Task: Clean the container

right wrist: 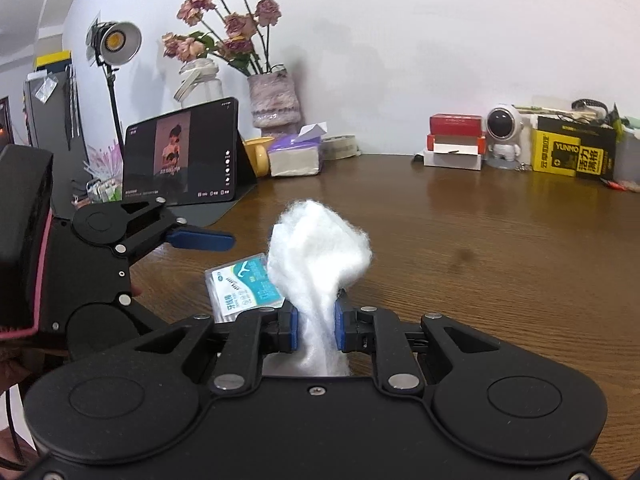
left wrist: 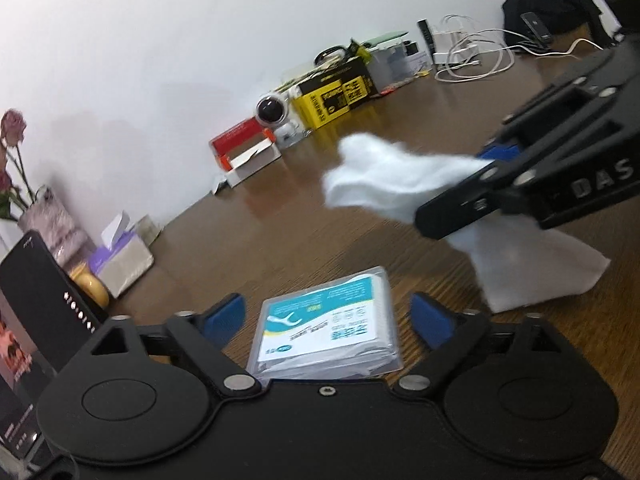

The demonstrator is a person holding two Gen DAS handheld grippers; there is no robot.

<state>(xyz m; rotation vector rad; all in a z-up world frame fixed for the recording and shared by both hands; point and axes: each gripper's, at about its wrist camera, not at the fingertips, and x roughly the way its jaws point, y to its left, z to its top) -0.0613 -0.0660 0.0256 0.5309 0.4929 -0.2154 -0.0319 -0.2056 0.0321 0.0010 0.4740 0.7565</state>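
Observation:
A flat clear plastic container [left wrist: 332,320] with a blue and white label lies on the brown wooden table [left wrist: 280,232]. My left gripper [left wrist: 328,314] is open, its blue pads on either side of the container and apart from it. In the right wrist view the container [right wrist: 244,284] sits just left of my right gripper [right wrist: 316,330], which is shut on a white fluffy cloth [right wrist: 320,248]. One blue finger [right wrist: 200,239] of the left gripper reaches over the container. From the left wrist, the right gripper [left wrist: 468,188] holds the cloth [left wrist: 384,176] above the table, right of the container.
Along the wall stand a tablet [right wrist: 184,156], a tissue box [right wrist: 296,158], a vase of dried roses [right wrist: 274,100], red and white boxes [right wrist: 454,140], an astronaut figurine [right wrist: 504,132] and a yellow-black box [right wrist: 572,152]. Cables [left wrist: 472,56] and a black bag [left wrist: 552,8] lie at the far end.

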